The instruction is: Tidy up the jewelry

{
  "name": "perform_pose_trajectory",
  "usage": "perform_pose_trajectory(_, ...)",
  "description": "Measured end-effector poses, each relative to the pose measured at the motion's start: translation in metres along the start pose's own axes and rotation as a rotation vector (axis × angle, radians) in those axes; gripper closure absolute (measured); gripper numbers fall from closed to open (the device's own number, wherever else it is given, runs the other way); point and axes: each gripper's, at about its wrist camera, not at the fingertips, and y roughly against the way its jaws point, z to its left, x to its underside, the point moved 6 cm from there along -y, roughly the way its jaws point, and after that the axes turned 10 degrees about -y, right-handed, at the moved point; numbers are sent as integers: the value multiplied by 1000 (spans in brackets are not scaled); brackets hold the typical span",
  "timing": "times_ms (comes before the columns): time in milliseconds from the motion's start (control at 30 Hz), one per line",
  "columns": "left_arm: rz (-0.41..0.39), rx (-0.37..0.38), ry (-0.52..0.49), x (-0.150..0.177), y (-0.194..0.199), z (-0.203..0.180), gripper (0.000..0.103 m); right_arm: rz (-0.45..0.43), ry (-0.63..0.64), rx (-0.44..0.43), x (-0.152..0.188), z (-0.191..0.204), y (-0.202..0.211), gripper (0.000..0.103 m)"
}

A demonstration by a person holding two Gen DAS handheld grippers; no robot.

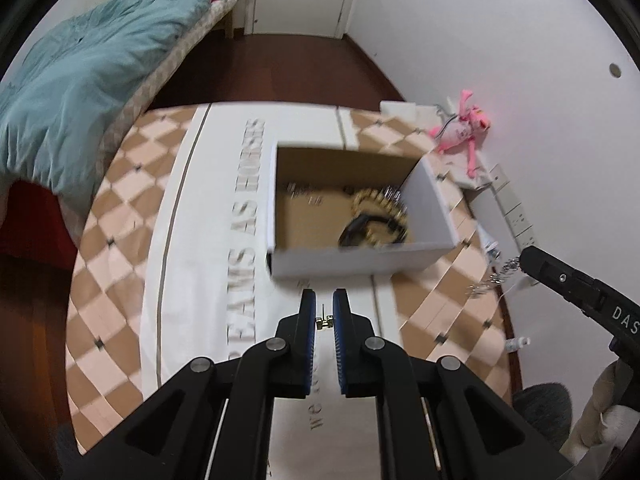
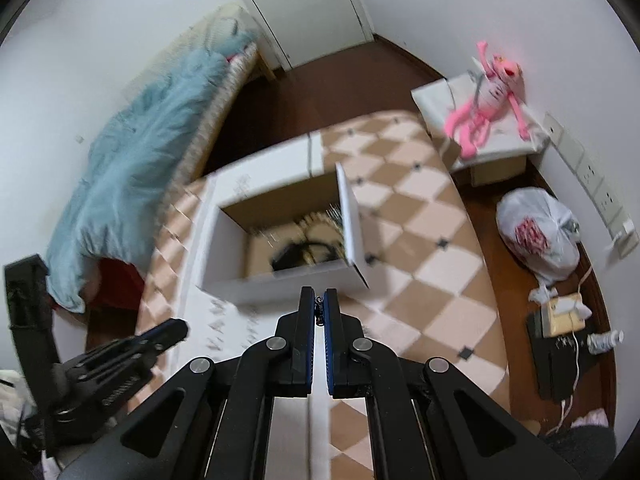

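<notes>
An open white cardboard box (image 1: 360, 258) stands on the checkered table and shows in both views (image 2: 224, 240). Inside lie a gold chain piece (image 1: 380, 204), a black band and small silvery pieces. My left gripper (image 1: 323, 300) hovers just before the box's near wall, shut on a small gold earring (image 1: 324, 322). My right gripper (image 2: 319, 298) is shut on a thin silver chain (image 2: 319, 312). In the left wrist view the silver chain (image 1: 496, 276) dangles from the right gripper's tip at the table's right edge.
A white runner with grey lettering (image 1: 248, 216) covers the table's middle. A pink plush toy (image 2: 488, 100) lies on a white box at the right. A white plastic bag (image 2: 540, 232), small bottles and wall sockets are on the right. A bed with a teal blanket (image 1: 80, 80) is at the left.
</notes>
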Motion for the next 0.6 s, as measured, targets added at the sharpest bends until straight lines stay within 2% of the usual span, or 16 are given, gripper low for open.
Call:
perform_pose_trajectory(167,-13,44,-20,-43,5,0,97,2,15,-49,-36,26,1,99)
perform_pose_trajectory(300,17,73,-37,-74,-10,4,97,31,25,-55,-59,38,-16,99)
perform_pose_trajectory(600,170,126,-7,-102,-61,18,96,216,-1,-74,-85,45,-84,99)
